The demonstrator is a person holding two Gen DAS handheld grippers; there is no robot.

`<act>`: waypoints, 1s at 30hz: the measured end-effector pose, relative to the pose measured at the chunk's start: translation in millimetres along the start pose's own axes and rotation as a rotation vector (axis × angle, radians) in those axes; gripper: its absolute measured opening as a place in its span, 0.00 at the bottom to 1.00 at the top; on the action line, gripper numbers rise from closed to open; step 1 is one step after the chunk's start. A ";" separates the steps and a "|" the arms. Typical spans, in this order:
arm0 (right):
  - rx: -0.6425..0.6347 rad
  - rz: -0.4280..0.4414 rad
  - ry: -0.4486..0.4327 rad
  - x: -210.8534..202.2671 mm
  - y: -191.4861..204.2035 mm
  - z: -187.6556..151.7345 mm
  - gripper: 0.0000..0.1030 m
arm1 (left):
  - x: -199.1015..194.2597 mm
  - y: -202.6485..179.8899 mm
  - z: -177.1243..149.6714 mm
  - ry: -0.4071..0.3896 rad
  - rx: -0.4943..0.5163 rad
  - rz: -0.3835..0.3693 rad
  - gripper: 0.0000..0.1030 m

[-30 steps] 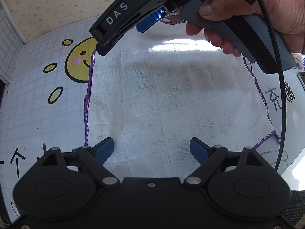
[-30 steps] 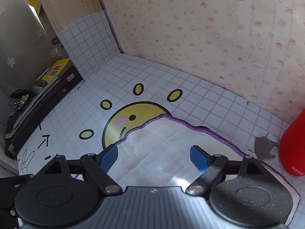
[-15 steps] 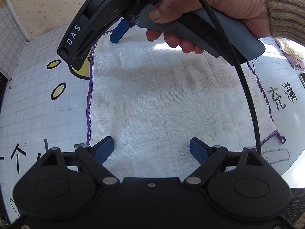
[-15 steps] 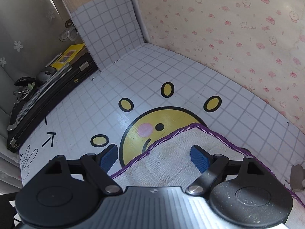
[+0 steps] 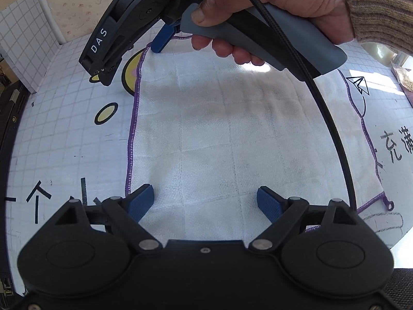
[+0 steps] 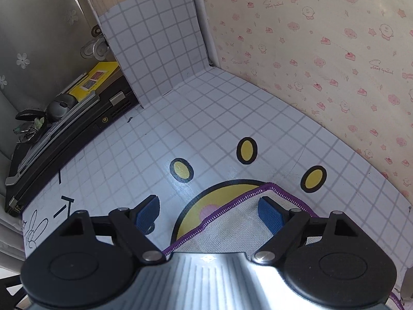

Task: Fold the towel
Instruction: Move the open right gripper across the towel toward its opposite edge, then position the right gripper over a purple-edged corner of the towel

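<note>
A white gauze towel with a purple stitched hem lies flat on the gridded mat. My left gripper is open over the towel's near left corner, its blue pads astride the near edge. My right gripper is open at the towel's far left corner, which lies over the yellow smiley print. In the left wrist view the right gripper shows at the top with one blue pad just above the far corner, held by a hand.
The patterned wall stands close behind the far corner. A gridded upright panel and a black laptop with small items lie to the left. The mat carries yellow dots and black drawings.
My right gripper has moved left along the far edge to the towel's far left corner. My left gripper has stayed over the near left corner. Both stay open.
</note>
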State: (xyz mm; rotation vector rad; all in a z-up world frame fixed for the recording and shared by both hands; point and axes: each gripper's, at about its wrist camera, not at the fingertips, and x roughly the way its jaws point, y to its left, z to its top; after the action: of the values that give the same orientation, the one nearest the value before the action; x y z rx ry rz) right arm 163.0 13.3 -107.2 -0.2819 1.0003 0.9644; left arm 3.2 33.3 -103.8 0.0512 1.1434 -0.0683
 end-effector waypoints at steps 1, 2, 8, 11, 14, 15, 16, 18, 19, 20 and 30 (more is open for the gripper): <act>0.005 -0.002 -0.003 -2.7 0.3 -2.1 0.82 | 0.1 -1.0 -1.0 0.001 -0.001 0.001 0.89; 0.010 -0.003 -0.006 -5.5 0.6 -4.2 0.82 | 0.5 -1.8 -2.3 0.005 -0.004 0.002 0.94; 0.039 -0.012 -0.024 -21.8 2.5 -16.9 0.81 | -15.1 -6.7 -19.5 -0.005 -0.016 -0.016 0.98; 0.054 -0.017 -0.032 -30.0 3.5 -23.3 0.81 | -23.4 -4.7 -24.6 -0.031 0.004 -0.020 0.98; 0.069 -0.022 -0.041 -38.2 4.4 -29.7 0.81 | -29.4 -5.3 -30.2 -0.047 0.034 -0.032 0.98; 0.074 -0.023 -0.044 -40.9 4.8 -31.8 0.81 | -31.1 -6.0 -32.3 -0.047 0.041 -0.035 0.97; 0.079 -0.025 -0.047 -43.6 5.1 -33.9 0.81 | -32.7 -6.5 -34.0 -0.046 0.050 -0.045 0.97; 0.098 -0.027 -0.054 -52.3 5.4 -42.8 0.81 | -35.3 -6.8 -37.0 -0.047 0.070 -0.057 0.97; 0.113 -0.030 -0.055 -57.7 5.4 -49.7 0.81 | -35.6 -6.8 -38.1 -0.045 0.081 -0.059 0.97; 0.125 -0.040 -0.055 -63.2 5.7 -56.9 0.81 | -34.6 -6.8 -39.2 -0.039 0.091 -0.064 0.97; 0.203 -0.118 -0.051 -86.0 11.8 -108.3 0.81 | -27.4 -6.0 -48.4 0.014 0.134 -0.080 0.97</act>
State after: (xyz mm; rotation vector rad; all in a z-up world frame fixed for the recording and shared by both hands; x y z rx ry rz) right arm 74.6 -92.8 -93.9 -0.1438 1.0146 0.7532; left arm -52.5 31.7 -98.9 0.1253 1.1533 -0.2161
